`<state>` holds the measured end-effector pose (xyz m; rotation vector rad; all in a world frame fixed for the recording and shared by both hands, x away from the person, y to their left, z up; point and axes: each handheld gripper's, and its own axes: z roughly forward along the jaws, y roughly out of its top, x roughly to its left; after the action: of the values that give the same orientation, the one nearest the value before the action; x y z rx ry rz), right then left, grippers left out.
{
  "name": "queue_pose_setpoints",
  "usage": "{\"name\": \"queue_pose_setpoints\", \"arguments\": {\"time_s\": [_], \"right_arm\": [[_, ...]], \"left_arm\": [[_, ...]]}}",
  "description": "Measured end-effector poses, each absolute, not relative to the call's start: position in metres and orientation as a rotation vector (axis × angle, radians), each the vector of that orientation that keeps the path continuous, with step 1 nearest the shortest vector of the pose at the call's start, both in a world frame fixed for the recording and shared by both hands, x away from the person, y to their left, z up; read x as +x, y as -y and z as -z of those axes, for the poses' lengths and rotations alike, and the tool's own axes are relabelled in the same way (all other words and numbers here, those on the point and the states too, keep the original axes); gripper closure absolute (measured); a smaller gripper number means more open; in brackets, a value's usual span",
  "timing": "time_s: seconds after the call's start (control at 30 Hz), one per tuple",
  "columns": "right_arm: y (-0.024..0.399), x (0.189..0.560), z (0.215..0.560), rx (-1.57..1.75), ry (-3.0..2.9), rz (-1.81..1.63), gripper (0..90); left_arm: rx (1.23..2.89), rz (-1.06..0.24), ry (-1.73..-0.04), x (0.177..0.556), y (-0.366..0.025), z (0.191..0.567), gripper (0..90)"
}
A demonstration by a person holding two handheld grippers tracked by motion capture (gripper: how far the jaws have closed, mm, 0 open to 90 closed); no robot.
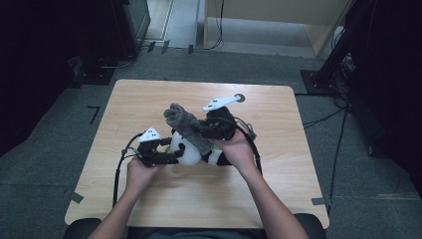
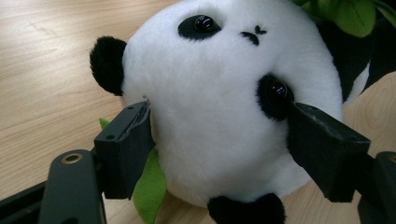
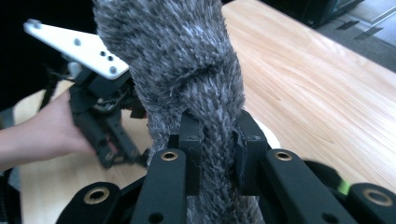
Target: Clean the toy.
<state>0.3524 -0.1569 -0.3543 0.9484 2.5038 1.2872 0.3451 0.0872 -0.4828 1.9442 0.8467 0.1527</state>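
Observation:
A black-and-white panda plush [image 1: 188,152] lies on the wooden table [image 1: 149,99] near its middle. My left gripper [image 1: 171,154] comes at it from the left. In the left gripper view the jaws press on both sides of the panda's white head [image 2: 219,84], and a green felt leaf [image 2: 149,186] pokes out under it. A grey fuzzy fabric strip [image 1: 184,124] rises above the panda. My right gripper [image 3: 218,140] is shut on this strip [image 3: 182,60], pinching it narrow. The left gripper [image 3: 100,116] and its hand appear beyond on the left.
A small dark round mark [image 1: 240,97] sits near the table's far edge. Dark stands and equipment [image 1: 348,45] flank the table on grey carpet, with cables [image 1: 323,119] on the floor at right. Bare wood lies on the table's left and front.

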Motion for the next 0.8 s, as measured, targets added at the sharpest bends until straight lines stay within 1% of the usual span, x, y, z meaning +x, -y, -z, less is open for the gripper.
{"name": "queue_pose_setpoints", "arguments": {"time_s": [0.03, 0.2, 0.3, 0.6, 0.8], "right_arm": [[0.157, 0.352, 0.354, 0.948, -2.504, -1.287, 77.3], [0.130, 0.371, 0.378, 1.013, -2.598, -1.193, 77.3], [0.122, 0.368, 0.385, 0.996, -2.641, -1.162, 77.4], [0.122, 0.359, 0.395, 0.985, -2.675, -1.161, 77.4], [0.125, 0.358, 0.388, 0.980, -2.633, -1.203, 77.5]], "left_arm": [[1.948, -0.156, -0.843, 0.345, -0.087, 0.483, 23.7], [1.942, -0.157, -0.844, 0.346, -0.087, 0.483, 23.7], [1.938, -0.154, -0.850, 0.346, -0.088, 0.483, 23.7], [1.938, -0.140, -0.853, 0.346, -0.087, 0.484, 23.6], [1.936, -0.143, -0.853, 0.346, -0.088, 0.484, 23.7]]}}
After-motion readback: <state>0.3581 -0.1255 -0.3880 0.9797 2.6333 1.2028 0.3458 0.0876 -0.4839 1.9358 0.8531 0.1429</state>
